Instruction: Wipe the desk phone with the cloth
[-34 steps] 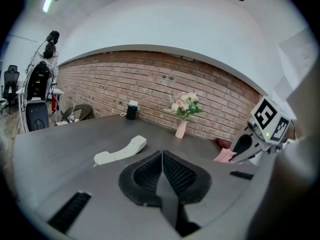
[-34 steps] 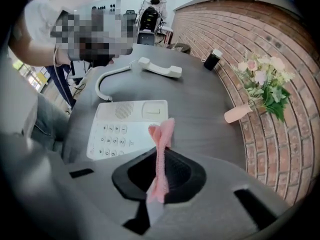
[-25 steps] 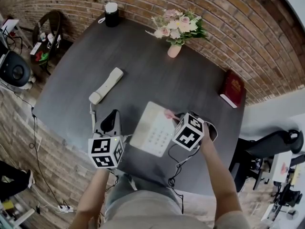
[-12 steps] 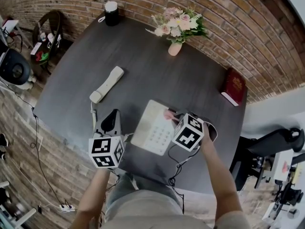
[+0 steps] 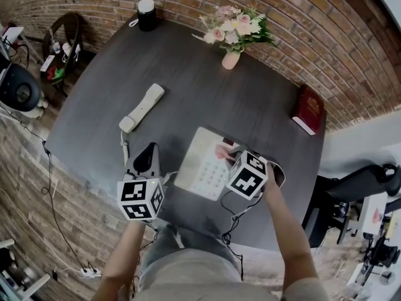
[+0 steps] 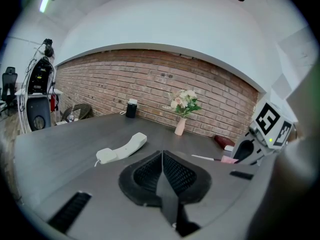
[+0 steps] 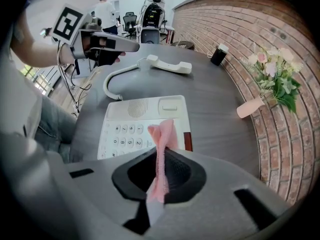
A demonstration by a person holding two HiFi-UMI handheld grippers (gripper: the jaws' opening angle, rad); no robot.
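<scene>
Your right gripper (image 7: 159, 159) has its fingers clamped on the pink cloth (image 7: 163, 133), over the desk phone (image 7: 131, 115) at 6 o'clock on the bench (image 5: 188, 86). Your left gripper (image 6: 162, 174) has its fingers closed and empty. Nothing steadies the phone, so hard wiping could shove it.

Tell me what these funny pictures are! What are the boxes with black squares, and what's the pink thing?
A person holds a pinching tool, called a gripper, in each hand; the boxes with squares are part of those tools. One picture comes from a camera on the person's head, looking down at the dark desk. The other two come from cameras riding on the grippers. The left gripper is shut and empty. The right gripper pinches a pink cloth over the white desk phone. The phone's handset lies off to the side. There's also a vase of flowers and a red book.
</scene>
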